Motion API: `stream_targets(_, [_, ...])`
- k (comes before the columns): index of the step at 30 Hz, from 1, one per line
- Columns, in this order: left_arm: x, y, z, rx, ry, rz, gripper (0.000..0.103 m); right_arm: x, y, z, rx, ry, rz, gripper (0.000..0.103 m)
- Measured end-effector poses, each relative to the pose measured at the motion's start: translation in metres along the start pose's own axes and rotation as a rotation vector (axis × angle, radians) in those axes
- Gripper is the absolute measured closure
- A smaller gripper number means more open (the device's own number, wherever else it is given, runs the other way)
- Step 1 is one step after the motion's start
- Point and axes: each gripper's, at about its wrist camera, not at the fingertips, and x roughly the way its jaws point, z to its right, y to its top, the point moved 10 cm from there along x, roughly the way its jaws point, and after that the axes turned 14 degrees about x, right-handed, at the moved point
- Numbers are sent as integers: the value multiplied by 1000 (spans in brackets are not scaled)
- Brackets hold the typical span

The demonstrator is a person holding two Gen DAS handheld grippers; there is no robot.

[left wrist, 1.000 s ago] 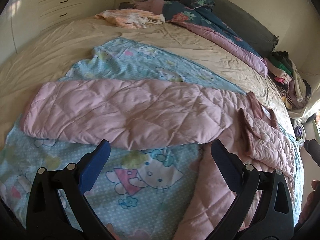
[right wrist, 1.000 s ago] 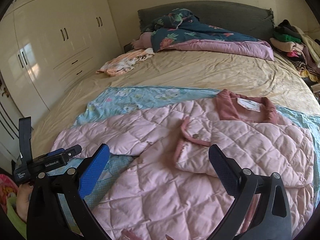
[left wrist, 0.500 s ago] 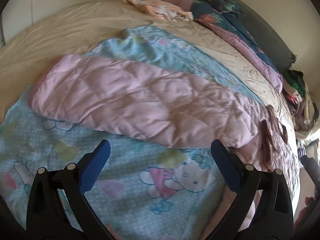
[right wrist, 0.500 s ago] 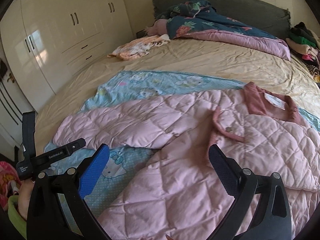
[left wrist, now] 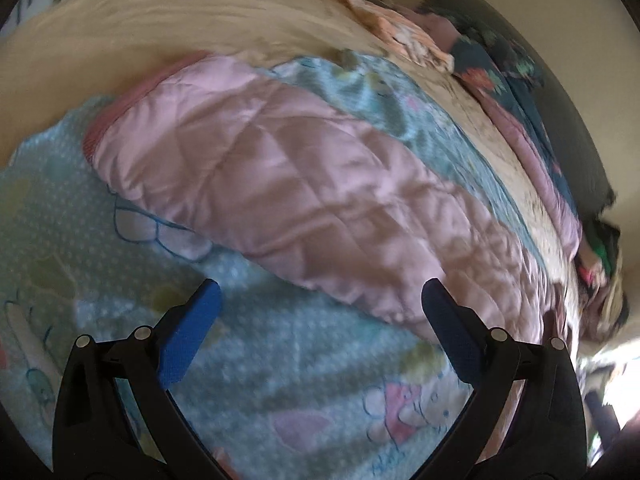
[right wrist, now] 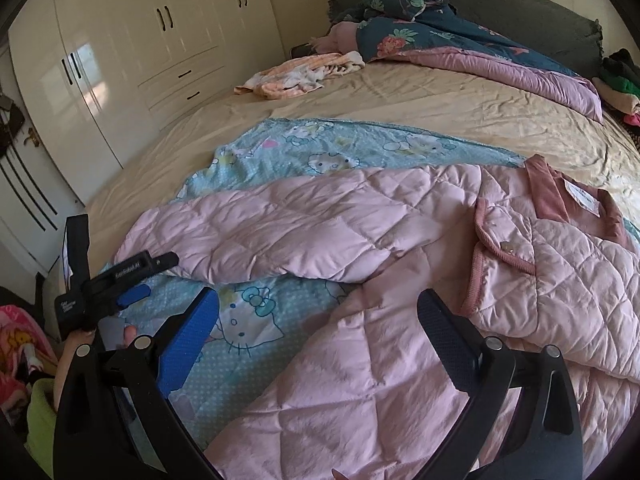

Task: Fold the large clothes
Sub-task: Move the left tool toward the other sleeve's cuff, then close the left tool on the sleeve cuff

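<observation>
With both grippers' fingers (left wrist: pixel 320 308) (right wrist: pixel 318 316) released, we should pinch the pink quilted jacket's (right wrist: pixel 400 360) outstretched sleeve (left wrist: pixel 280 184) at its cuff

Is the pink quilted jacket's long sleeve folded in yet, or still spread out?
Spread: the sleeve lies straight out sideways across the blue sheet.

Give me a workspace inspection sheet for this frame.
Surface: bed, beige sheet, blue cartoon blanket spread on it.
Job's things: pink quilted jacket laid flat, sleeve stretched out sideways.
Clutter: peach garment, floral duvet, clothes pile.
Grippers: left hand-held gripper open above the blanket near the sleeve; right hand-held gripper open above the jacket.
Cables: nothing seen.
Surroundings: cream wardrobe, grey headboard.
</observation>
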Motion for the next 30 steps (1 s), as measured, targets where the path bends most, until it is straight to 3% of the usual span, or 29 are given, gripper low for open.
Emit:
stream_targets(6, [8, 21, -25, -101, 3, 59, 13, 0, -1, 12, 30, -7, -8, 4])
stream_targets(8, [8, 28, -32, -107, 33, 73, 30, -1, -1, 17, 34, -16, -7, 4])
stream_targets(10, [10, 34, -39, -116, 52, 77, 58, -2, 0, 21, 41, -22, -5, 4])
stream_targets(13, [1, 43, -41, -121, 57, 110, 83, -9, 0, 29, 70, -10, -5, 4])
stream_targets(16, [-25, 62, -28, -62, 64, 177, 88, -21, 2, 33, 82, -4, 7, 4])
stream_targets(24, [-97, 102, 27, 17, 14, 318, 90, -60, 9, 47, 133, 18, 57, 4])
stream_targets(30, [-135, 111, 79, 85, -41, 370, 91, -96, 12, 61, 162, 22, 99, 4])
